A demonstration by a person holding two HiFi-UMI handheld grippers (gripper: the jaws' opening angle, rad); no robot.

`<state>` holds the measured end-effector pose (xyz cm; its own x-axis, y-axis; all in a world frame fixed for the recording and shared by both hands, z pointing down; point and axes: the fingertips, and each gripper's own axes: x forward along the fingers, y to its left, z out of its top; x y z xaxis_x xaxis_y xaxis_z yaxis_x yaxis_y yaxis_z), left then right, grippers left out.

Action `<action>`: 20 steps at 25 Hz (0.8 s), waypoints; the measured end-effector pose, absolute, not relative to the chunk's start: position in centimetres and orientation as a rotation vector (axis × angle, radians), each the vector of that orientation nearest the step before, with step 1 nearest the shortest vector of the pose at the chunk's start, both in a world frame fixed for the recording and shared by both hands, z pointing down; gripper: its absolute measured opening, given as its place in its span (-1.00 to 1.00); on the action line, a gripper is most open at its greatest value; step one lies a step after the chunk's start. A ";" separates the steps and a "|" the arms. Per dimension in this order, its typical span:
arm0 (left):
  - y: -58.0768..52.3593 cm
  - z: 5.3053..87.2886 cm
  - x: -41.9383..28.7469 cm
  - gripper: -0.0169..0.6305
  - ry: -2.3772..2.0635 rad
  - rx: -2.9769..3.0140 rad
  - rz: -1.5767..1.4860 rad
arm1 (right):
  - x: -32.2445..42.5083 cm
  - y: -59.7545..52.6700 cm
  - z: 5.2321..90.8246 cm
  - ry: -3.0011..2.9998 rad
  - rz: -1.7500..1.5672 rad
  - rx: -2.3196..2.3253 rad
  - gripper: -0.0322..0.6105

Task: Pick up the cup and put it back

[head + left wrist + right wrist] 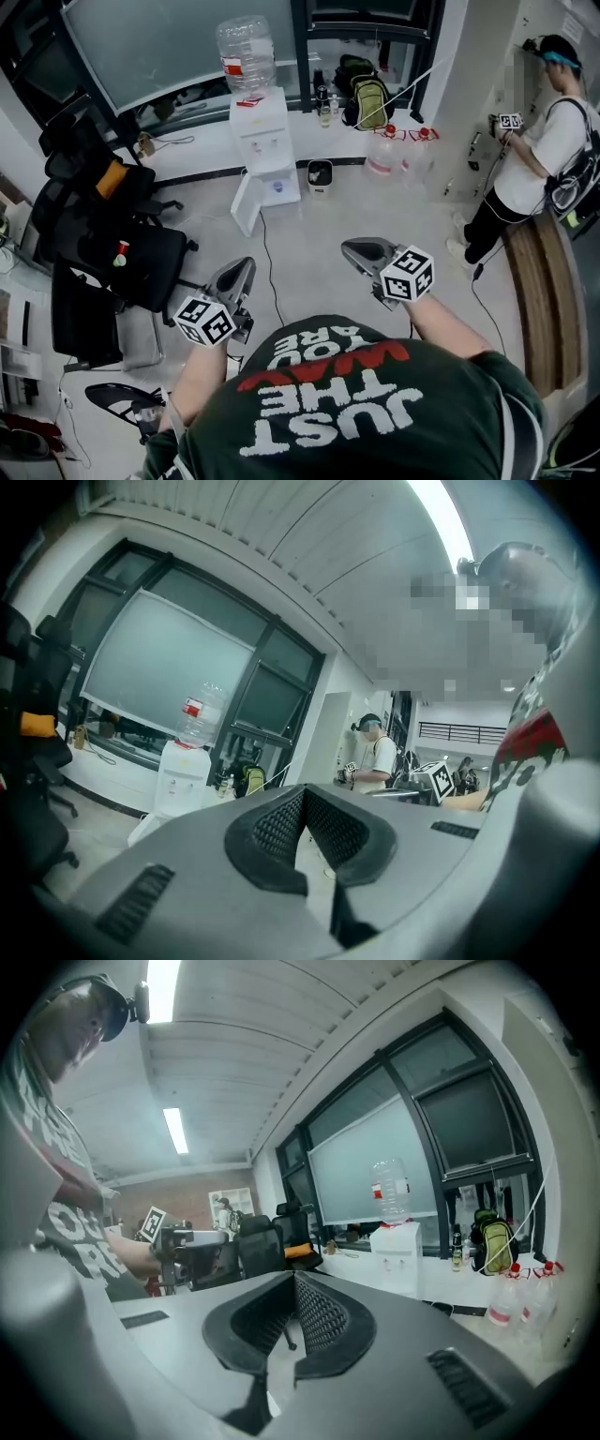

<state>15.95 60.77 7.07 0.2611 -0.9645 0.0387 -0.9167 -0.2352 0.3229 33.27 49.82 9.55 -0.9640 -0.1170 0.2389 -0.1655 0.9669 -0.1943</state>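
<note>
No cup can be made out plainly in any view. In the head view my left gripper (239,272) and right gripper (361,251) are held side by side in front of me, over the pale floor, pointing toward a white water dispenser (262,150) with a large bottle on top. Both are shut with nothing between the pads. The left gripper view shows its jaws (305,794) closed, with the dispenser (178,775) far off to the left. In the right gripper view the jaws (295,1283) are closed too, and the dispenser (398,1251) stands to the right.
Black office chairs (103,244) crowd the left side. A small black bin (320,174) sits beside the dispenser. A backpack (368,101) and water bottles (384,155) are by the window ledge. Another person (539,159) stands at right near a wooden bench (544,291).
</note>
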 end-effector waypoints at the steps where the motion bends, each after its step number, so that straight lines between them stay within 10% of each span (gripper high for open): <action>1: 60.7 7.2 15.8 -0.96 -1.741 2.251 -0.242 | 33.0 49.6 9.7 -2.889 0.321 0.209 -0.79; 20: 49.9 9.6 -13.5 -0.96 -1.591 2.376 -0.304 | 5.6 40.7 8.8 -2.842 0.250 0.368 -0.79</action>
